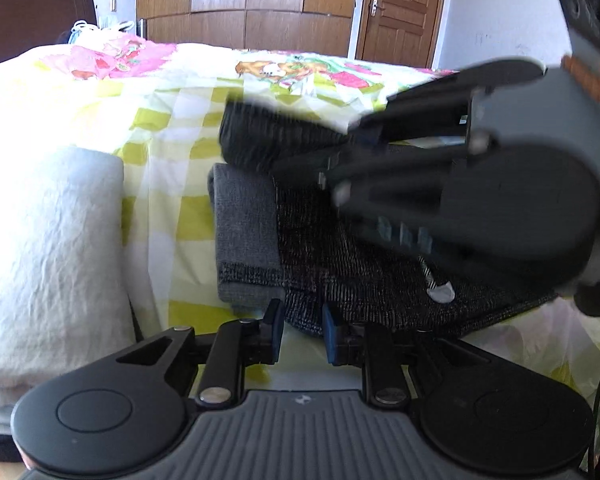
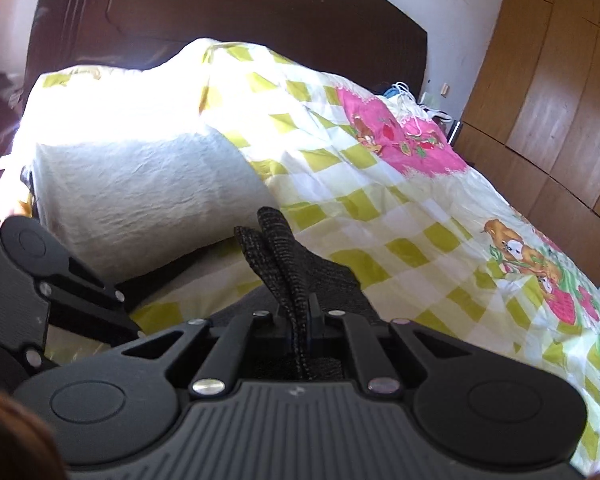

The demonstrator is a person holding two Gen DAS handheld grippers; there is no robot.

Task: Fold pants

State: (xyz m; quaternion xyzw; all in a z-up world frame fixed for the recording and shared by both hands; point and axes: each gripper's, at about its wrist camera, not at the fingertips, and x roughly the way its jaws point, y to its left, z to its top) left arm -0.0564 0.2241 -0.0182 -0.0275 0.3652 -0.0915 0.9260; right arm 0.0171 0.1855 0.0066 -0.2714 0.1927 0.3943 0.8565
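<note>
Dark knit pants lie partly folded on the bed, with a lighter grey layer showing at their left end. My right gripper reaches in from the right, blurred, and is shut on a raised fold of the pants. In the right wrist view that fold stands up from between the shut fingers of the right gripper. My left gripper is at the pants' near edge. Its blue pads stand apart, with the fabric's edge between the tips and not pinched. The left gripper's body shows at the left.
A chequered yellow-green bedsheet with cartoon prints covers the bed. A folded white blanket lies left of the pants. Behind are a dark headboard, a wooden wardrobe and a door.
</note>
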